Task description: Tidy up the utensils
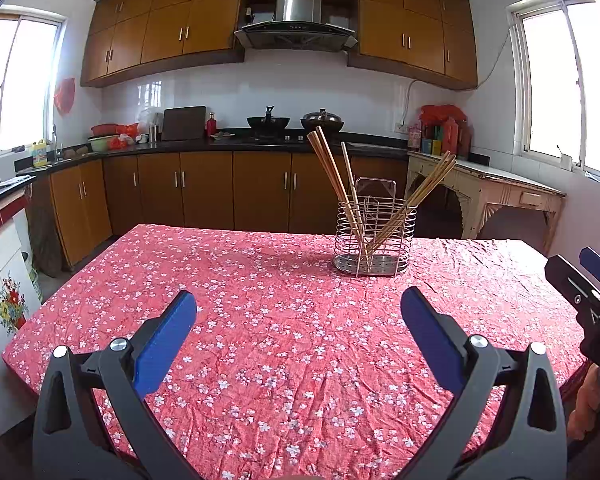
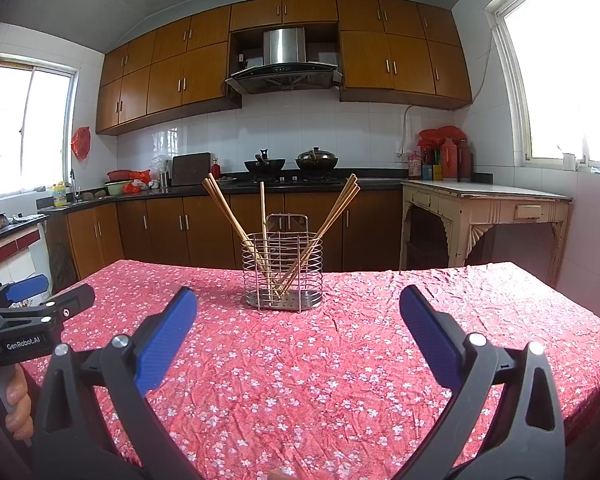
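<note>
The chopsticks' (image 2: 278,236) lower ends blur behind the wire utensil holder (image 2: 283,270) — their exact count cannot be told. The right gripper (image 1: 592,280) is cut off by the left wrist view's edge. A hand (image 2: 14,398) at the right wrist view's edge shows only fingers — the rest is cropped.

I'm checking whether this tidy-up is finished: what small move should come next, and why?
Probably none beyond easing both back: the left gripper and right gripper are open and empty, all chopsticks already stand in the wire holder, and nothing loose shows on the tablecloth.
</note>
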Demonstrator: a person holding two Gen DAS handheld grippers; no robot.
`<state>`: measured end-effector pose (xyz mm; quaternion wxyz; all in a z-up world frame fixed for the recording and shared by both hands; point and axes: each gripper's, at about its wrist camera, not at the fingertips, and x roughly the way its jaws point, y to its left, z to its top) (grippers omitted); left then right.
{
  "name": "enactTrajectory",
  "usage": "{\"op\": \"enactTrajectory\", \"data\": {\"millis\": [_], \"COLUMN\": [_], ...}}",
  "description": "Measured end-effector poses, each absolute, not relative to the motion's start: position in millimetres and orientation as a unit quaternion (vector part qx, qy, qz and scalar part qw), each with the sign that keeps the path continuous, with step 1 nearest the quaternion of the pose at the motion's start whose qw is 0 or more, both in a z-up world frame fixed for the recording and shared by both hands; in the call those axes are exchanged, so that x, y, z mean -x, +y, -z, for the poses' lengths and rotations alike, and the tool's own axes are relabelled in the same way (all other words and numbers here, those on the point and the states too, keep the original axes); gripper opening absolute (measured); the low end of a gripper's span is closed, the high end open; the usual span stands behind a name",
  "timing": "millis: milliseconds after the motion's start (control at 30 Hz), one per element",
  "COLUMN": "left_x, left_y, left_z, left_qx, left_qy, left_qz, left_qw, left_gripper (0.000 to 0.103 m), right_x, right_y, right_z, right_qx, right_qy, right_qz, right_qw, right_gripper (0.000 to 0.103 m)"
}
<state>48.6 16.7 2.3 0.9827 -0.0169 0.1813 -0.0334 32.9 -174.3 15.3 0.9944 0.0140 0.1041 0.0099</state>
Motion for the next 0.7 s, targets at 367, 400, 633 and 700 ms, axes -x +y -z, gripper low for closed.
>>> {"op": "enactTrajectory", "data": {"millis": [367,400,633,700], "left_x": [-49.7,-49.4,-48.7,-48.2], "left_y": [15.1,15.2,15.3,16.6], "left_z": [-1.1,-0.5,-0.4,-0.1], "left_qx": [0.017,0.017,0.017,0.019], "left_qy": [0.183,0.183,0.182,0.182], "left_qz": [0.035,0.035,0.032,0.03], "left_qw": [0.982,0.982,0.983,0.983], "left_gripper": [0.101,0.101,0.101,0.101], "right_x": [-33.1,-33.0,-33.2,-33.2], "right_y": [-174.7,-174.7,-174.8,-174.8], "right_z": [-14.5,-14.5,-14.7,-14.0], "right_qx": [-0.014,-0.015,-0.014,-0.014], "right_qy": [0.105,0.105,0.106,0.106], "right_qz": [-0.01,-0.01,-0.01,-0.011], "right_qw": [0.994,0.994,0.994,0.994], "right_gripper": [0.099,0.099,0.099,0.099]}}
